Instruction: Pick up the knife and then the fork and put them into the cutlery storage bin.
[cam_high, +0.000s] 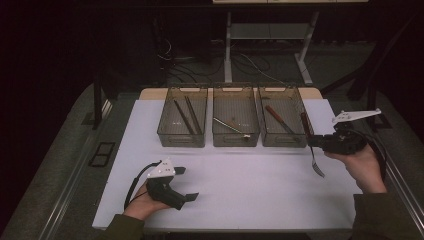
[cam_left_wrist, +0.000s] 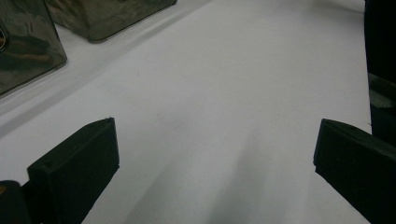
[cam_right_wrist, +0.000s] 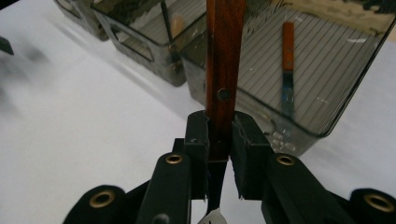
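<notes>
Right gripper view: right hand-held gripper (cam_right_wrist: 219, 144) clamped on the wooden handle of a fork (cam_right_wrist: 224, 70), pads pressing both flat faces just below a rivet, handle rising toward the bins, metal end hanging out of frame below. Judged light and rigid; wood offers decent friction, polished metal neck and tines likely slippery. Long lever either side of the grip, so liable to swing or pivot between the pads if jolted; best held on the flat wooden faces near mid-length, as now, rather than on the thin metal.

High view: same fork (cam_high: 311, 147) carried clear of the desk (cam_high: 240, 185), tines pointing down toward the person, just beside the near right corner of the rightmost bin (cam_high: 281, 122), with the right hand-held gripper (cam_high: 311, 142) to its right. Gives what the close view lacks: three bins in a row, middle bin (cam_high: 235, 122) with light-coloured utensils, left bin (cam_high: 183, 122) with dark sticks, rightmost with another wood-handled piece. Left hand-held gripper (cam_high: 186, 184) low over the desk's near left, well apart from the bins.

Left gripper view: left hand-held gripper (cam_left_wrist: 215, 163) with jaws wide apart, nothing between, bare white desk ahead — a detail too small to confirm from above.
</notes>
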